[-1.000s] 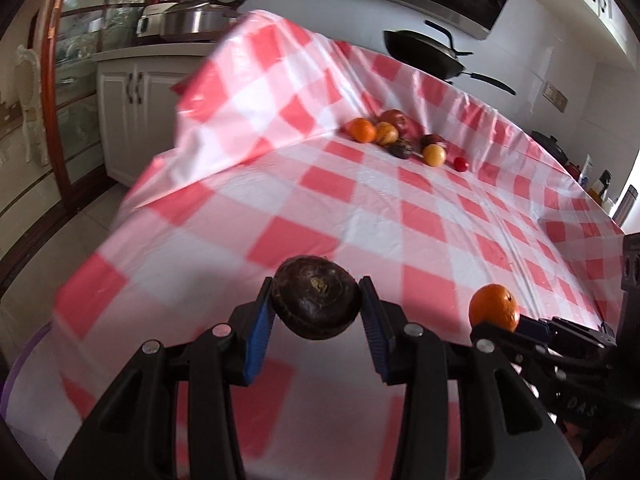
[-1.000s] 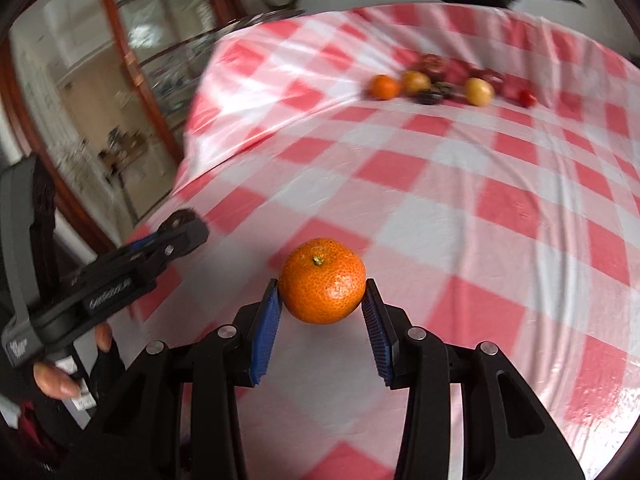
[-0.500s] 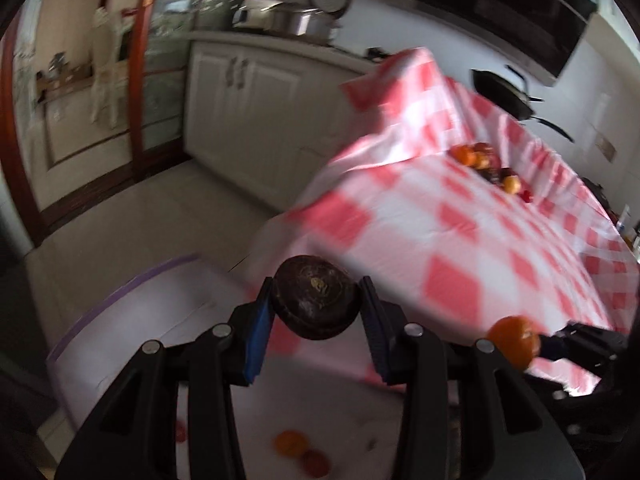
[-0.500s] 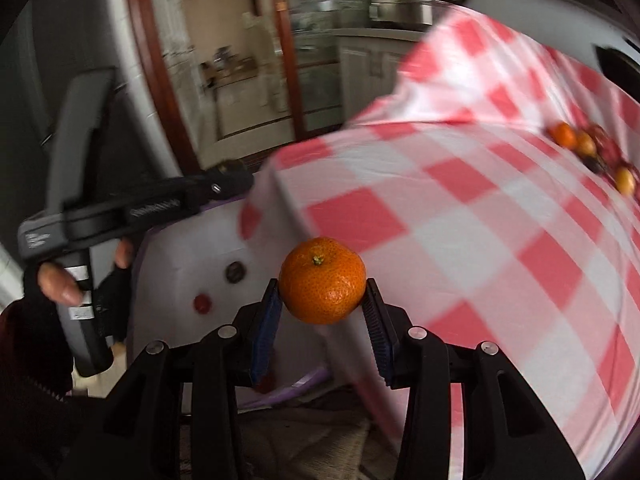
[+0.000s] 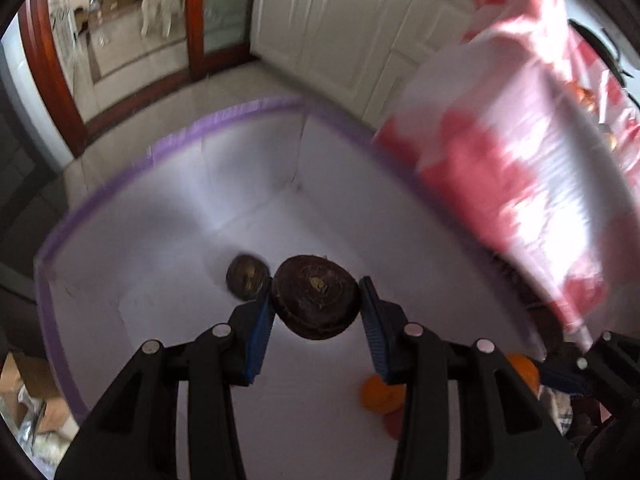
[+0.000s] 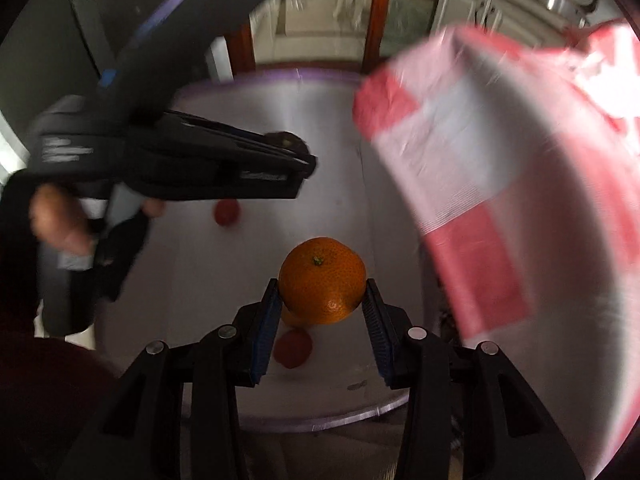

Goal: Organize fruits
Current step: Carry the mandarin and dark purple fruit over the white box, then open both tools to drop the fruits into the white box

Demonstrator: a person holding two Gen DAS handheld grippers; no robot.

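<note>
My left gripper (image 5: 318,308) is shut on a dark brown round fruit (image 5: 316,300) and hangs over a white bin with a purple rim (image 5: 132,184) on the floor. A second dark fruit (image 5: 246,282) lies on the bin's bottom just left of it, and an orange fruit (image 5: 378,396) lies lower right. My right gripper (image 6: 320,304) is shut on an orange tangerine (image 6: 322,280) above the same bin (image 6: 320,80). Two red fruits (image 6: 226,214) (image 6: 294,348) lie in the bin below. The left gripper (image 6: 280,160) shows in the right wrist view with its dark fruit.
The red-and-white checked tablecloth (image 5: 520,168) hangs over the table edge right beside the bin. White cabinets (image 5: 340,20) and a wood-framed glass door (image 5: 196,16) stand behind. A person's gloved hand (image 6: 60,224) holds the left gripper. Tiled floor surrounds the bin.
Both grippers swung off the table to the left and tipped downward over the floor bin, each still holding its fruit. The table's fruit pile left the middle of view.
</note>
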